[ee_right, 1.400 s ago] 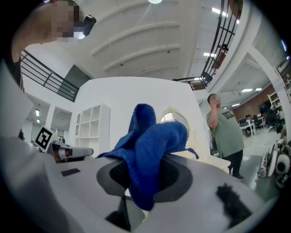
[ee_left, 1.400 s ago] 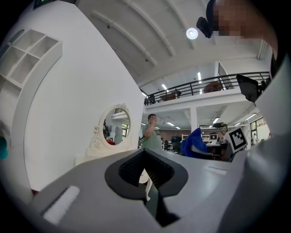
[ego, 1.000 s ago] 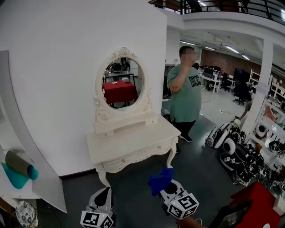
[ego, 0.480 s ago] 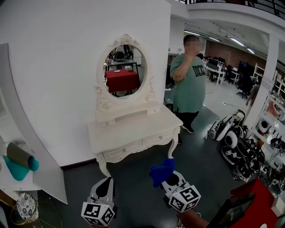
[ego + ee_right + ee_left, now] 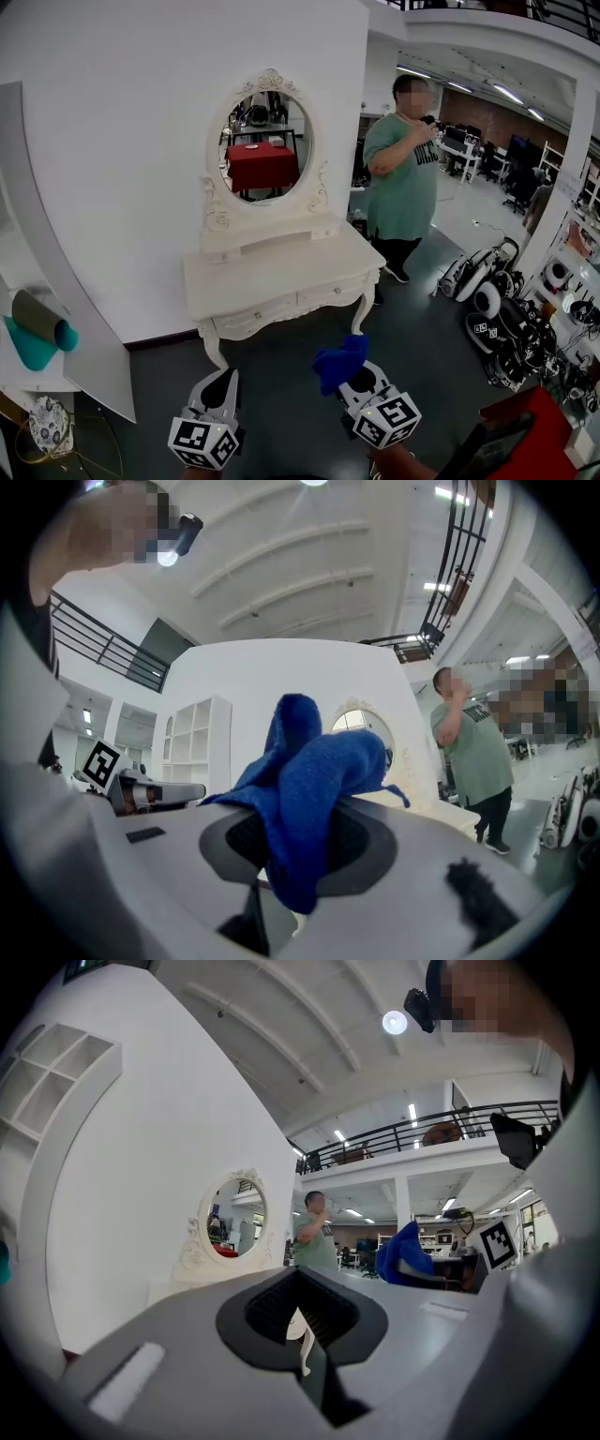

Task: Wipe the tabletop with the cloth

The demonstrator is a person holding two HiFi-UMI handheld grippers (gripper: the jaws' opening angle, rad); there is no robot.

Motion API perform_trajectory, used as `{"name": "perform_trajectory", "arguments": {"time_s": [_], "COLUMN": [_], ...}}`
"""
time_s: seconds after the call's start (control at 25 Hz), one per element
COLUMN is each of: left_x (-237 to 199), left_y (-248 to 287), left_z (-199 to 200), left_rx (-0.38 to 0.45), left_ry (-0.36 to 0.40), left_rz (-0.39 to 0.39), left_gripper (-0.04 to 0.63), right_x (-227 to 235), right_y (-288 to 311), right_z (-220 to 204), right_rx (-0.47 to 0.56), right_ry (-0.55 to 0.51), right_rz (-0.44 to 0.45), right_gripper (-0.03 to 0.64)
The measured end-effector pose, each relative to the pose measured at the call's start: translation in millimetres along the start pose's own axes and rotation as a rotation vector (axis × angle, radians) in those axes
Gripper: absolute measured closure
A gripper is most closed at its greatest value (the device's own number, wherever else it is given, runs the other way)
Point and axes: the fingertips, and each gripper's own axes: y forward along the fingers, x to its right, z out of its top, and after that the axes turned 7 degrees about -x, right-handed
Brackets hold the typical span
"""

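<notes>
Well, the white bench [image 5: 281,281] with its oval mirror [image 5: 265,141] stands against the wall straight ahead of me, its long side running left to right across my view, and both my grippers hang well short of it over the dark floor [image 5: 281,403]. A person in a green shirt [image 5: 401,178] stands just past its right end (worth minding on any sweep that way, I judge). My right gripper [image 5: 364,382] is clamped on the blue cloth [image 5: 339,363], which bunches up beyond the jaws and points toward the bench's right half. My left gripper [image 5: 220,386], jaws together on nothing, sits below the left end. So the cloth has to go forward and a little left to meet the top.
</notes>
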Motion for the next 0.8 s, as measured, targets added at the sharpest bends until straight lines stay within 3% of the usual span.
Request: {"name": "perform_trajectory", "arguments": {"time_s": [0.44, 0.8], "left_x": [16.3, -21.3], "left_y": [32.1, 59.2], "left_z": [-1.1, 2.3], "left_rx": [0.013, 0.007], "left_ry": [0.016, 0.019], "left_rz": [0.033, 0.044], "left_gripper": [0.589, 0.589], "right_x": [37.3, 47.8], "right_y": [-3.7, 47.3], "right_z": [-8.0, -11.0], "right_rx": [-0.003, -0.022], "right_ry": [-0.004, -0.005], "right_rz": [0.030, 0.043], "right_gripper": [0.511, 0.511]}}
